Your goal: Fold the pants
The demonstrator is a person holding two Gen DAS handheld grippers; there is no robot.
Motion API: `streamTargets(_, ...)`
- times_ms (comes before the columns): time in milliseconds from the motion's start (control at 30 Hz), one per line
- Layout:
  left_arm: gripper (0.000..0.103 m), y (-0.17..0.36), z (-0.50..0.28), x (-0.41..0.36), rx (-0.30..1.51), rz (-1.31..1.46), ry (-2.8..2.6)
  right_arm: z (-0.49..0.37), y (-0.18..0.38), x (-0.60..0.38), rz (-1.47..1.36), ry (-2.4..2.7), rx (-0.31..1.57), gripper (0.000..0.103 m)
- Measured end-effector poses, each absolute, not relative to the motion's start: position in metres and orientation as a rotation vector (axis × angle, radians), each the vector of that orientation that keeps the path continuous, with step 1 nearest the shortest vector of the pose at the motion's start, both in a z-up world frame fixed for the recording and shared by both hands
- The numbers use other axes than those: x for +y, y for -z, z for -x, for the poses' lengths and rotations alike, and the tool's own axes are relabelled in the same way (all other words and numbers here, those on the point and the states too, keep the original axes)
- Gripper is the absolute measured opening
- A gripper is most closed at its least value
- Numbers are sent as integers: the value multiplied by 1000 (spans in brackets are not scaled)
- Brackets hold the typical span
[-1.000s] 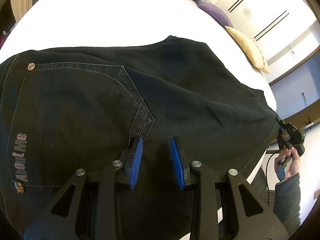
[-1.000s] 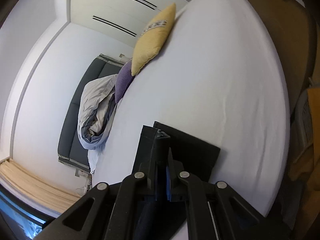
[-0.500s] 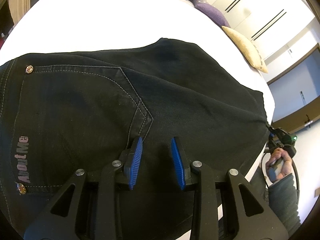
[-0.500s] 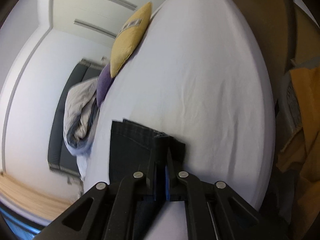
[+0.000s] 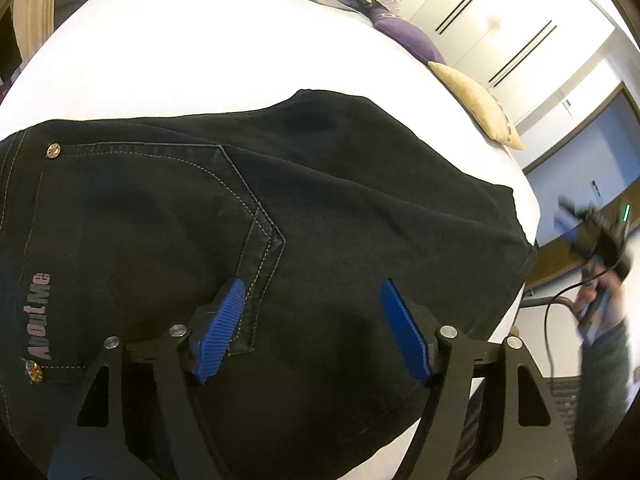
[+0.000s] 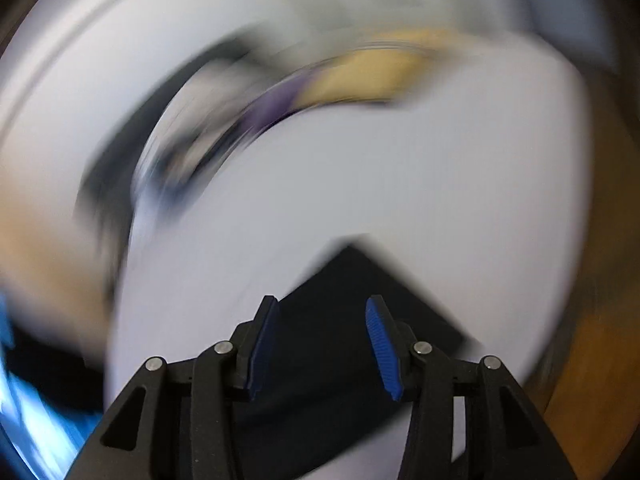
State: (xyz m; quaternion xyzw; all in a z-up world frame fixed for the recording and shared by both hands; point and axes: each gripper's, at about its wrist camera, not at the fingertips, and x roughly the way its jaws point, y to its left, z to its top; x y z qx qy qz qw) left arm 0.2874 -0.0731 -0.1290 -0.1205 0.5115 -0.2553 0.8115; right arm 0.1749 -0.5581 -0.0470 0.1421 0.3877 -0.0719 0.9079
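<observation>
Both grippers have let go since a second ago: the left gripper (image 5: 312, 328), then narrow over the cloth, now has its jaws opening wide, and the right gripper (image 6: 320, 348), then clamped on a corner of the pants, has its jaws opening with nothing pressed between the pads. The white bed (image 5: 192, 52) fills most of the left view. On it the black pants (image 5: 340, 208) lie flat and folded, back pocket (image 5: 132, 232) up, reaching the bed's near edge. Purple (image 5: 412, 40) and yellow (image 5: 476, 104) cushions lie at the far side. The right view is blurred; a dark corner of the pants (image 6: 360, 280) lies under its open fingers.
</observation>
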Motion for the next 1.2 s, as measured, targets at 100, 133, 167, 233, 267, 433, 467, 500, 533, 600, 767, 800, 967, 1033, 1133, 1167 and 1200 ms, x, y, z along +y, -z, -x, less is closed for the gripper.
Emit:
streamTargets(100,72,128,-283,-75,1086,251,548,-228,57,-486,41,-8,961,26)
streamTargets(133,72,129,-282,-76,1085,251,549,-243,70,-468,124,-41,1027,22)
streamTargets(167,72,128,-282,-76,1085,254,552,-251,78,-458,169,-61,1062,17)
streamTargets(233,72,129,-282,-76,1087,262,556,-268,105,-440,246,-107,1146,16)
streamTargets(267,72,129,-282,-76,1086,266,558,-274,117,-438,249,-119,1172,16)
streamTargets(433,73,129,-281,-81,1080,255,555,-308,172,-474,263,68,1159,12)
streamTargets(467,74,129,-281,-81,1078,254,555,-314,170,-489,196,124,1094,12)
streamTargets(500,74,129,-281,-81,1077,251,555,-317,169,-499,201,224,1068,14)
streamTargets(533,74,129,-280,-81,1075,248,555,-318,168,-507,188,288,1059,14)
streamTargets(600,74,128,-279,-79,1074,251,558,-309,148,-526,12,283,986,14)
streamTargets(767,74,129,-277,-77,1072,260,557,-269,104,-513,31,139,923,17)
streamTargets(800,76,128,-276,-78,1069,255,557,-265,106,-503,50,34,960,17)
streamTargets(967,76,128,-277,-83,1069,245,556,-261,119,-452,295,-203,1067,23)
streamTargets(1033,76,128,-278,-84,1071,245,556,-267,120,-446,306,-260,1071,30)
streamTargets(1133,76,127,-278,-84,1072,238,563,-267,120,-425,370,-407,1052,45)
streamTargets(1167,76,127,-278,-85,1072,237,567,-268,123,-418,408,-463,1061,45)
streamTargets(1200,76,127,-278,-84,1072,237,570,-270,126,-419,434,-485,1072,45)
